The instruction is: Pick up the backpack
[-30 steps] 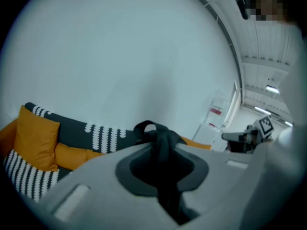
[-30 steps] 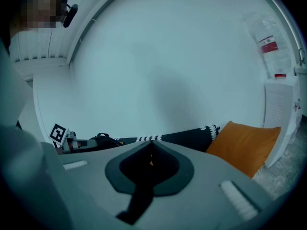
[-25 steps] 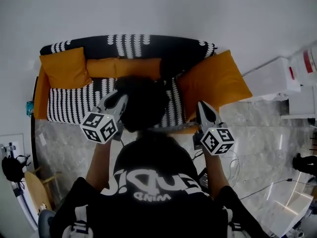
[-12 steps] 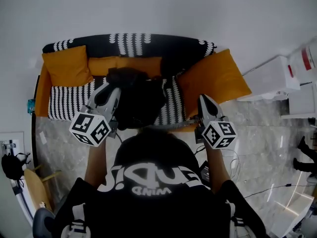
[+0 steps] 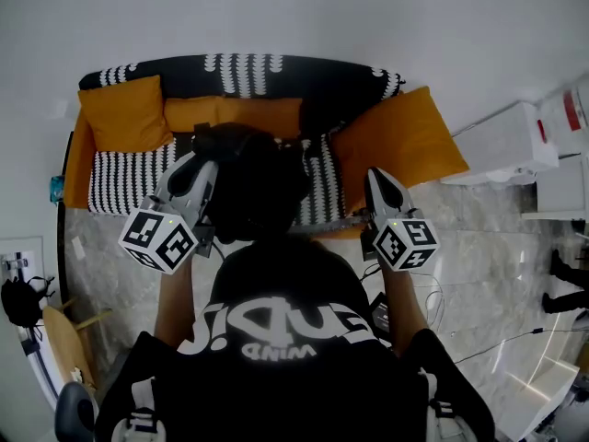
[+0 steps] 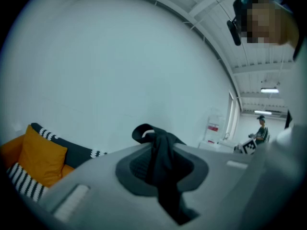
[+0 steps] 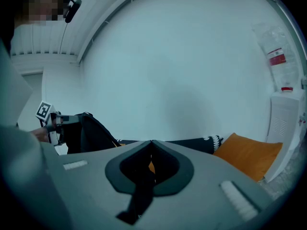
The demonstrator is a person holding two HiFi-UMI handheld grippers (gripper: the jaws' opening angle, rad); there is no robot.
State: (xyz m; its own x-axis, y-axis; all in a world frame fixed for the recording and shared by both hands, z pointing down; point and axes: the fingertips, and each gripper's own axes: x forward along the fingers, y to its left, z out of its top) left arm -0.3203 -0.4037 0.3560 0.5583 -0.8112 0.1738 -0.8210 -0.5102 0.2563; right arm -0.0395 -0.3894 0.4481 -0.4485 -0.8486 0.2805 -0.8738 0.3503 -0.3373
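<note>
Nearest, a black fabric strap [image 6: 163, 176] is clamped in the left gripper [image 6: 156, 139], while the right gripper [image 7: 151, 145] is shut tight. Beyond, the soft black backpack [image 5: 262, 191] is held up over the black-and-white patterned sofa [image 5: 120, 180]. It is judged limp and light, and best gripped by that strap.

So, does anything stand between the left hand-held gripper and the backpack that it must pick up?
Nothing visible does. The left hand-held gripper is shut directly on the black strap of the backpack, above the sofa.
</note>
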